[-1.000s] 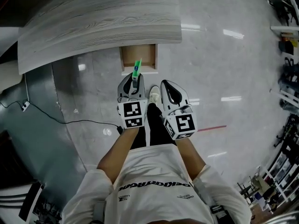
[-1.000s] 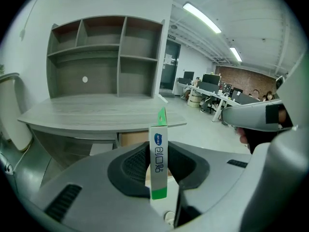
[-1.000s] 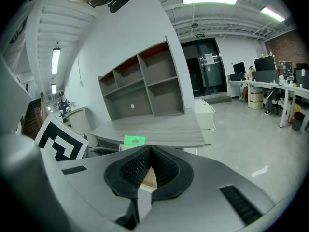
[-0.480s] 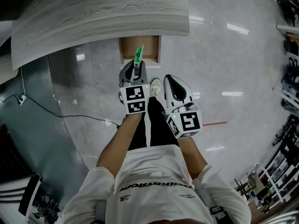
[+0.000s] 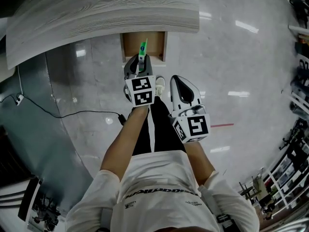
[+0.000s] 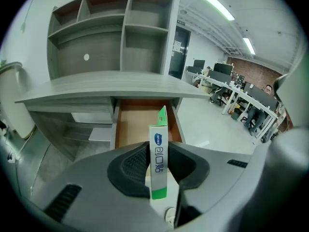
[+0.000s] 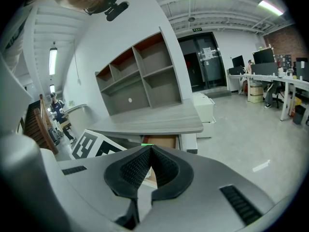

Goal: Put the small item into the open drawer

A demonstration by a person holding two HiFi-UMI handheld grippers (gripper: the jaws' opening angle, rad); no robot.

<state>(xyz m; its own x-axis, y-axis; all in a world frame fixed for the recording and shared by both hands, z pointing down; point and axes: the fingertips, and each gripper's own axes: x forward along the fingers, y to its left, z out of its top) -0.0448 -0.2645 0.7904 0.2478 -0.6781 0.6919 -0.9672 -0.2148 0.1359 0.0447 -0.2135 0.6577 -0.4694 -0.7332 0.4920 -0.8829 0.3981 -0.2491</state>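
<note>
A slim white and green box [image 5: 142, 50] stands upright between the jaws of my left gripper [image 5: 139, 64], which is shut on it. In the left gripper view the box [image 6: 158, 161] rises from the pads, its green tab in front of the open wooden drawer [image 6: 137, 124]. In the head view that drawer [image 5: 131, 45] shows just under the desk's edge, and the box's tip overlaps its front. My right gripper [image 5: 177, 83] hangs lower and to the right, jaws shut with nothing in them; in its own view the right gripper [image 7: 149, 151] has its pads meeting at the tips.
A grey wood-grain desk top [image 5: 96, 13] juts over the drawer, with an open shelf unit [image 6: 111, 33] above it. A black cable [image 5: 72, 114] runs over the glossy floor at left. The person's shoe [image 5: 160, 83] stands between the grippers. Office desks and chairs [image 6: 241, 100] are far right.
My left gripper has moved up the head view toward the drawer with the box, whose tip now overlaps the drawer's front. The right gripper has barely shifted.
</note>
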